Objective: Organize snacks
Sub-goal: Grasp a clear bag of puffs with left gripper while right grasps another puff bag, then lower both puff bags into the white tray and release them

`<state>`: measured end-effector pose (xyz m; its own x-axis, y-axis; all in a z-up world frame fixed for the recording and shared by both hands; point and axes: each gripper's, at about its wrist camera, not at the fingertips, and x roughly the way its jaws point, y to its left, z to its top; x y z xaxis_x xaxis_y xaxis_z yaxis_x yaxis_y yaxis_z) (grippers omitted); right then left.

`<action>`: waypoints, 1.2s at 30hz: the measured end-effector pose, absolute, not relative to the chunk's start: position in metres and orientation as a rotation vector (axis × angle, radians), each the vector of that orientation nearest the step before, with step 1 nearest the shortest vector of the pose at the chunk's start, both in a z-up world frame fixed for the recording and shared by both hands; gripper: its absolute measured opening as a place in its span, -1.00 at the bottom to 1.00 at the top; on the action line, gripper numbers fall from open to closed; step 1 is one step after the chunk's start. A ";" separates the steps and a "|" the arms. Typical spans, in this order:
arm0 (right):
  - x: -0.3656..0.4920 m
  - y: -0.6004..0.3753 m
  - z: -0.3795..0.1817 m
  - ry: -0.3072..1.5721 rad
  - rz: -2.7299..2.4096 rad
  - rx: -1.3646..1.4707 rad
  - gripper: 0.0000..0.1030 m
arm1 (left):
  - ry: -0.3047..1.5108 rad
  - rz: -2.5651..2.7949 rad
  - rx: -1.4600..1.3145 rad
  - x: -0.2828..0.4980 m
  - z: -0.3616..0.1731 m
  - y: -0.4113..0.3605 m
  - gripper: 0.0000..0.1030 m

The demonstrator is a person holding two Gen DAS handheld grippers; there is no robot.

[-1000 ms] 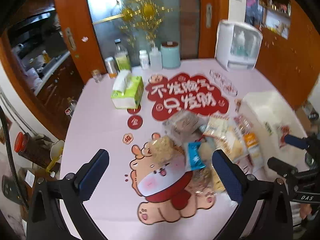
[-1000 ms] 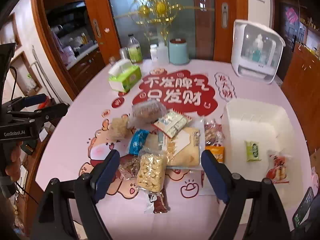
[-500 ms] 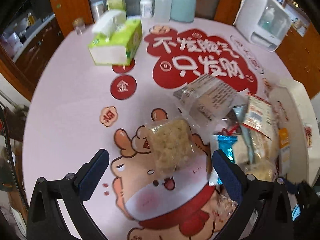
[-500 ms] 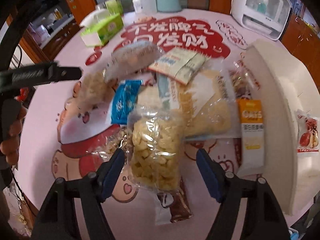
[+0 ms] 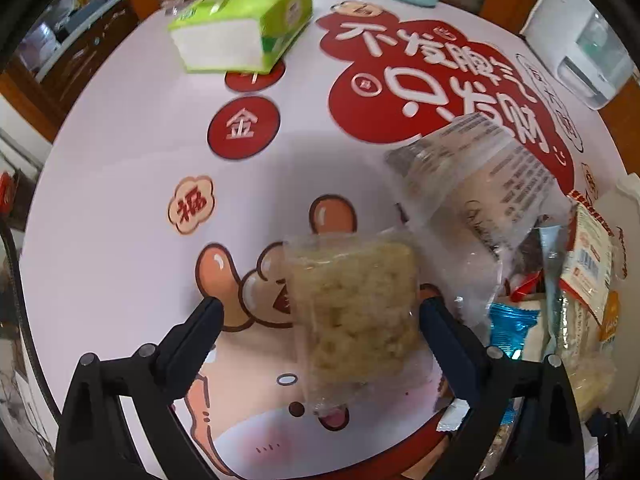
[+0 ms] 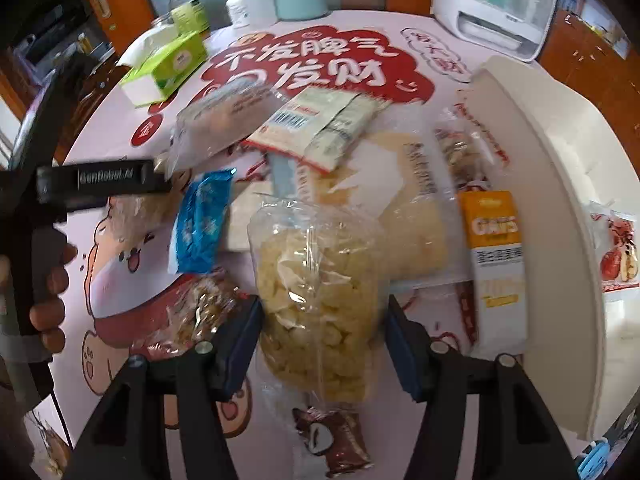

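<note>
Snack packets (image 6: pixel 320 300), about ten, beside one white bin (image 6: pixel 560 200)

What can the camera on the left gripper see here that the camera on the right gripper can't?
Only the left wrist view shows the left gripper, jaws closing around the clear packet of pale crumbly rice cake, with a gap remaining on one side.

Only the right wrist view shows the right gripper, jaws closing around the clear bag of yellow puffed pieces, plus the orange-and-white oats packet, the white plastic bin and the small brown wrapped snack.

Both show the green tissue box and the blue foil packet.
</note>
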<state>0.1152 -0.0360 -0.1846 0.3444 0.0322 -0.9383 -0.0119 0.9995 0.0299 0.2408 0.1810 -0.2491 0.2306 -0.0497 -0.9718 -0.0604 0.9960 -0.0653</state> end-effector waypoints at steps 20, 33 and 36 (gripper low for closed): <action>0.097 -0.053 -0.141 1.141 0.076 0.041 0.14 | 1.190 -0.105 -0.006 0.171 -0.165 0.161 -0.07; 0.054 -0.125 -0.048 0.929 0.090 0.096 0.15 | 0.981 -0.382 0.064 0.099 -0.045 0.043 -0.07; 0.056 -0.169 -0.035 0.900 0.087 0.120 0.15 | 0.951 -0.407 0.059 0.095 -0.031 -0.002 -0.07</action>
